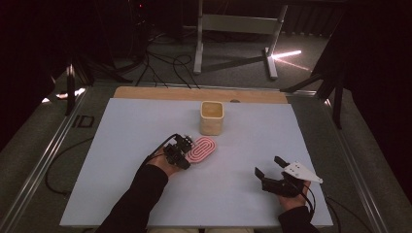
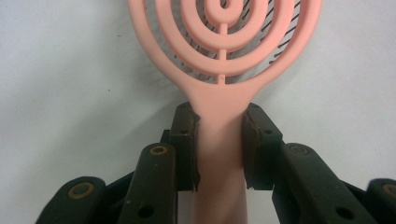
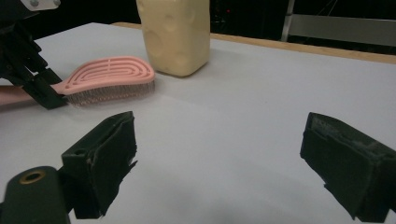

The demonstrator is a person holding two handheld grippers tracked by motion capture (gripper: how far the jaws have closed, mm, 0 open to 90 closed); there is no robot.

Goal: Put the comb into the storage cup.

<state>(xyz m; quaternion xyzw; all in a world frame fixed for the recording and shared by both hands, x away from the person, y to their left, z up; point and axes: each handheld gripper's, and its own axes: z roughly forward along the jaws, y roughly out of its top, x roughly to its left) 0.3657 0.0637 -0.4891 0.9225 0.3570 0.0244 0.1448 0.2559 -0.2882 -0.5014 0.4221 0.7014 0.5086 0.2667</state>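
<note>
A pink hairbrush point(image 1: 202, 149) with an oval ringed head lies bristles down on the white table point(image 1: 121, 145), just in front of a cream square cup point(image 1: 212, 118). My left gripper point(image 1: 183, 151) is shut on the hairbrush's handle point(image 2: 219, 144), both pads pressed against its sides right below the head. In the right gripper view the hairbrush point(image 3: 109, 77) sits at the left with the left gripper point(image 3: 42, 91) on its handle, and the cream cup point(image 3: 175, 35) stands behind it. My right gripper point(image 1: 268, 166) rests open at the front right, nothing between its jaws point(image 3: 219, 168).
A wooden strip point(image 1: 199, 93) edges the far side of the table. Beyond it, cables point(image 1: 165, 65) and a white stand's legs point(image 1: 233, 29) are on the floor. Metal rails point(image 1: 43, 160) run along both sides of the table.
</note>
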